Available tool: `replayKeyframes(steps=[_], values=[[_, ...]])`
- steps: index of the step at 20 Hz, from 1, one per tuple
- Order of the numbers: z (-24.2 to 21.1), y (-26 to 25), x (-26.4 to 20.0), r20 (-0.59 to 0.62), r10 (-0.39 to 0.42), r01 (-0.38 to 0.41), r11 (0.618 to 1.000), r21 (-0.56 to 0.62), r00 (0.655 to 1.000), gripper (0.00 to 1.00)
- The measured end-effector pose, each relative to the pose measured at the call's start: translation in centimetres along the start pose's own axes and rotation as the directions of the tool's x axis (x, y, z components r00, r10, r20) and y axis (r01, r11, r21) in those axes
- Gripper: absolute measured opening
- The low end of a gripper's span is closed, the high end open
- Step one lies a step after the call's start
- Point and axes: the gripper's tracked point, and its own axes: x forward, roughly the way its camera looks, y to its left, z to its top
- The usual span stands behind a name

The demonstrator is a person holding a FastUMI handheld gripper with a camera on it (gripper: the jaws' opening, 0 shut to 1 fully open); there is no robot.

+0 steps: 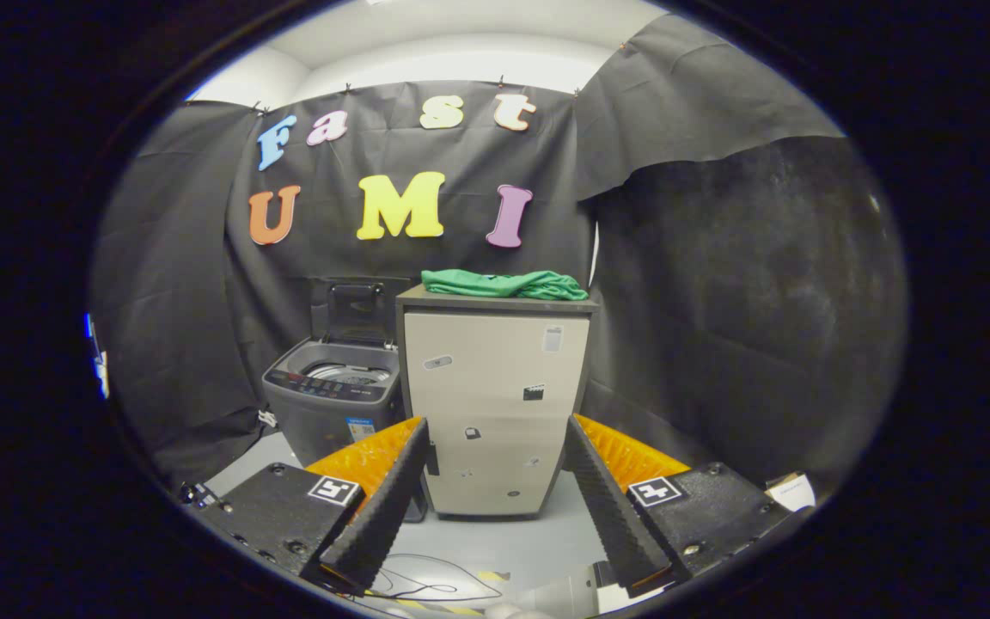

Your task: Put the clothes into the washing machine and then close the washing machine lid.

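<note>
Gripper (495, 481) fingers spread wide, holding nothing. Beyond them a cabinet (495, 413) w/ green clothes (504, 284) on top; washing machine (332, 395) beside it, lid (357, 314) up. Approach step (nothing grasped yet); next: reach up to clothes.

Beige cabinet (495, 413) with dark top, standing upright on grey floor (512, 542); small stickers (534, 392) scattered over its front. Black cloth wall (718, 301) behind and to both sides, white ceiling strip above it. Thin dark cable (435, 586) looped on floor in front of cabinet. White paper scrap (791, 492) low at far right.
</note>
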Motion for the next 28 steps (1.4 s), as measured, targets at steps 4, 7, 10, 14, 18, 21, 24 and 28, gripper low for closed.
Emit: replayKeyframes(steps=[4,7,10,14,18,21,24,28], values=[[0.5,0.6,0.1,0.001,-0.003,0.003,1.0,0.001,1.0,0.99],[1.8,0.8,0.1,0.015,-0.013,0.013,1.0,0.002,1.0,0.99],[4.1,0.3,0.4,0.027,-0.036,0.036,0.999,0.01,0.999,0.99],[8.5,-1.0,1.6,0.044,-0.068,0.066,0.997,0.043,0.997,0.99],[13.7,-2.9,4.3,0.064,-0.109,0.105,0.992,0.062,0.992,0.99],[17.7,-3.7,7.8,0.079,-0.116,0.112,0.992,0.054,0.99,0.99],[21.8,-3.8,12.1,0.091,-0.089,0.085,0.996,0.042,0.992,0.99],[27.2,-3.0,18.5,0.102,-0.034,0.03,0.999,0.043,0.994,0.99]])
